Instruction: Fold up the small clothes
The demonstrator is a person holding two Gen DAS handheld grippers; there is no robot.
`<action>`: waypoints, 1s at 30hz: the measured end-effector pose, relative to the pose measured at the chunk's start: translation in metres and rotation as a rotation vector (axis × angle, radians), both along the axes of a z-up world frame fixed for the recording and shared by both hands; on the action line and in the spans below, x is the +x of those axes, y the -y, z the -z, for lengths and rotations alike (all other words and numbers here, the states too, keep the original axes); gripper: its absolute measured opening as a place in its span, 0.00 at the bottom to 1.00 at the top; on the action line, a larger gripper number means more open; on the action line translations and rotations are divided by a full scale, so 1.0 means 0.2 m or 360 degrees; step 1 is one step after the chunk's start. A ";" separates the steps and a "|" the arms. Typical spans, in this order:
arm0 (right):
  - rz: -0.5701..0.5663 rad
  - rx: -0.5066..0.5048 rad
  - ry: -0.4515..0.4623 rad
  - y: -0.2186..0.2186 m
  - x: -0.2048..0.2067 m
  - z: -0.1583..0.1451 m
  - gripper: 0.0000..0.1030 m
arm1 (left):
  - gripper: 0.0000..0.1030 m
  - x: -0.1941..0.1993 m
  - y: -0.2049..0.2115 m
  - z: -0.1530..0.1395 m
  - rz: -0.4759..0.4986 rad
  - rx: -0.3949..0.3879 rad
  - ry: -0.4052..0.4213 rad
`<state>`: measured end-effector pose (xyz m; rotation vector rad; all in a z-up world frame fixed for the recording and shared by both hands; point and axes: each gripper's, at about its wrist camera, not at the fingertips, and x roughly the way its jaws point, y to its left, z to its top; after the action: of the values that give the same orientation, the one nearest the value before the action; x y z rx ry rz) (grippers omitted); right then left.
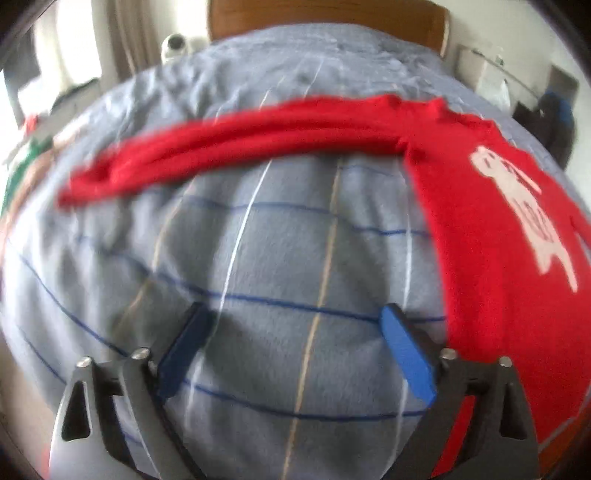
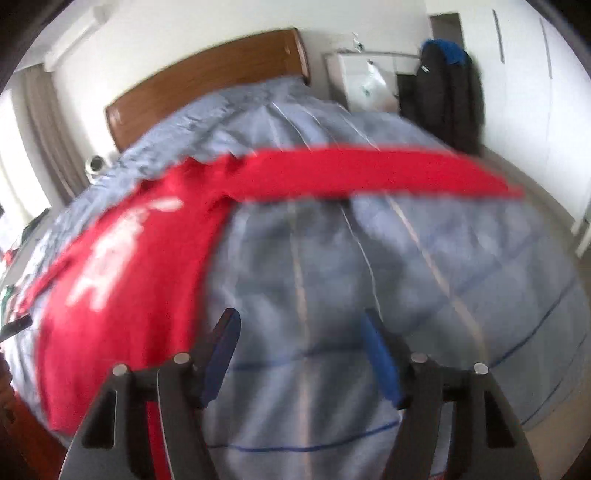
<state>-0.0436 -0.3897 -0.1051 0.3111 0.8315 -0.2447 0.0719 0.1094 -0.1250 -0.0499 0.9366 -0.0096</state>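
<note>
While both pictures are smeared by motion blur, the left gripper [image 1: 295, 314] plainly stands wide apart, its two blue pads [image 1: 404, 350] spread with only the grey-blue bedcover [image 1: 280, 258] showing between them and nothing held. Just right of its right finger lies the body of the red sweater [image 1: 476, 229], spread flat on the cover with a white printed figure [image 1: 524, 210] on its front; whether the finger touches the cloth cannot be told. From the sweater's shoulder one long red sleeve [image 1: 229, 147] stretches away to the left across the far side of the gripper, lying straight on the cover. The right gripper [image 2: 301, 317] is also parted, somewhat less widely, with the striped cover alone between its blue pads and no cloth caught. In its view the sweater's body lies to the left, its near edge passing beside and behind the left finger, and the other sleeve [image 2: 388, 170] runs out to the right beyond the gripper, its cuff reaching toward the right edge of the bed. The cover carries thin dark blue, white and tan lines in a wide check. Farther off stands the wooden headboard [image 2: 207, 77]; a small round white object [image 1: 173, 44] sits at the bed's far left, curtains [image 1: 129, 33] hang beyond it, and a dark and blue jacket [image 2: 447, 85] hangs at the far right beside white wardrobe doors [image 2: 535, 74].
</note>
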 end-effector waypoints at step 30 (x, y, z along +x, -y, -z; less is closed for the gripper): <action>-0.0045 -0.0027 0.0053 -0.04 0.04 0.04 0.88 | 1.00 -0.01 0.04 -0.01 -0.0006 0.0030 0.0050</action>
<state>-0.0363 -0.3809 -0.1124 0.2867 0.7999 -0.2196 0.0705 0.1007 -0.1238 -0.0337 0.9052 0.0022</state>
